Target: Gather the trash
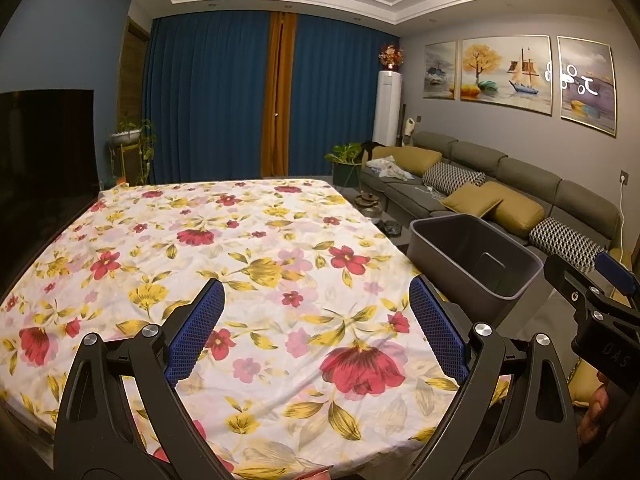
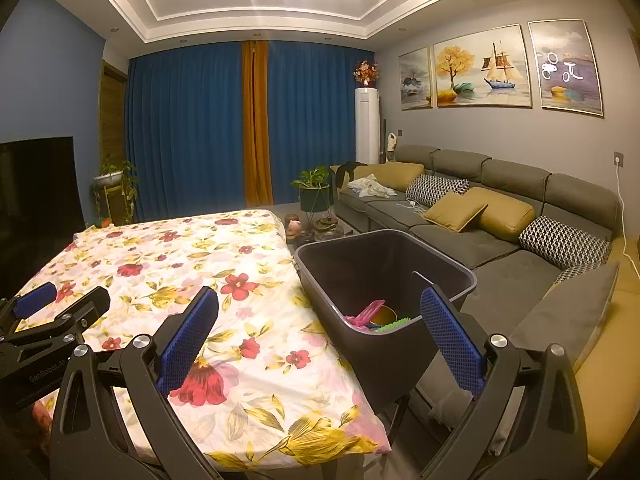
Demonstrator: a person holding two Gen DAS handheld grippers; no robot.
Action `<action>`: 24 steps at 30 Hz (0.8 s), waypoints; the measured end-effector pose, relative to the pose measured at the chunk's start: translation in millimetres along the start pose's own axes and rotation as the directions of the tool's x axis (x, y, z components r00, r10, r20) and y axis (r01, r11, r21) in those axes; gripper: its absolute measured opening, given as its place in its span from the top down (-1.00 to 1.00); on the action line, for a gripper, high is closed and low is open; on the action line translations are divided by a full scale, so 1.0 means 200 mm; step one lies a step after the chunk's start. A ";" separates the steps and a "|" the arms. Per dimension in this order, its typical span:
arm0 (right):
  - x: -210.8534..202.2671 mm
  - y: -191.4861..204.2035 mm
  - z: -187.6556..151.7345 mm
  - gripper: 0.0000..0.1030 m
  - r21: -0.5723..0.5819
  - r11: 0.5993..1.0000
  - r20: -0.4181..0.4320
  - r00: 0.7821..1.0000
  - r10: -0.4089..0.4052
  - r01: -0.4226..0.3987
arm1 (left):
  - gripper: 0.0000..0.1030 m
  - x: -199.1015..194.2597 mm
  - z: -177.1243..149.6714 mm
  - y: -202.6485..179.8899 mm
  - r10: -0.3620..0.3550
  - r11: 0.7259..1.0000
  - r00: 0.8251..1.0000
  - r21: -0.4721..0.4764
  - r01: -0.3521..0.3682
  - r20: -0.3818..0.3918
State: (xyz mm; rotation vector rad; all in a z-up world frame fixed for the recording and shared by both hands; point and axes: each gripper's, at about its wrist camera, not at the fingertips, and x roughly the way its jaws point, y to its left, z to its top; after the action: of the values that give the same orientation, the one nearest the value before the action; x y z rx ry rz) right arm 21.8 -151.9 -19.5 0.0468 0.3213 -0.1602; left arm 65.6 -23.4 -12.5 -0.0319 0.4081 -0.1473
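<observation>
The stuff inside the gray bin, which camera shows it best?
The right wrist view. It looks down into the gray bin and shows colorful trash at the bottom. The left wrist view shows the bin from a flatter angle, its contents hidden.

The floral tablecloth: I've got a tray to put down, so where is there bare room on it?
The floral tablecloth looks bare from the left gripper to the far edge by the curtains. It is tight only at the right edge, where the dark bin holding colourful bits stands beside it, under the right gripper.
</observation>
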 end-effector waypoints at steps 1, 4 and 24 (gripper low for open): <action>0.00 0.00 0.00 -0.89 0.001 1.000 -0.001 1.000 0.000 0.000 | -0.78 0.00 0.00 0.00 0.000 1.000 1.000 0.000 0.000 0.001; 0.00 -0.01 0.01 -0.89 0.004 1.000 0.000 1.000 -0.002 0.002 | -0.78 0.00 0.00 0.00 0.000 1.000 1.000 0.001 0.000 0.002; -0.01 -0.02 0.02 -0.89 0.007 1.000 0.004 1.000 -0.005 0.005 | -0.78 -0.01 0.01 -0.01 -0.004 1.000 1.000 0.006 0.004 0.003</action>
State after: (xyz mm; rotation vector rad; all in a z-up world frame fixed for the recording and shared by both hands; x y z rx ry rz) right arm 21.2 -155.1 -16.1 0.0525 0.3172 -0.1660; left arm 65.0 -25.6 -9.8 -0.0275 0.4050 -0.1523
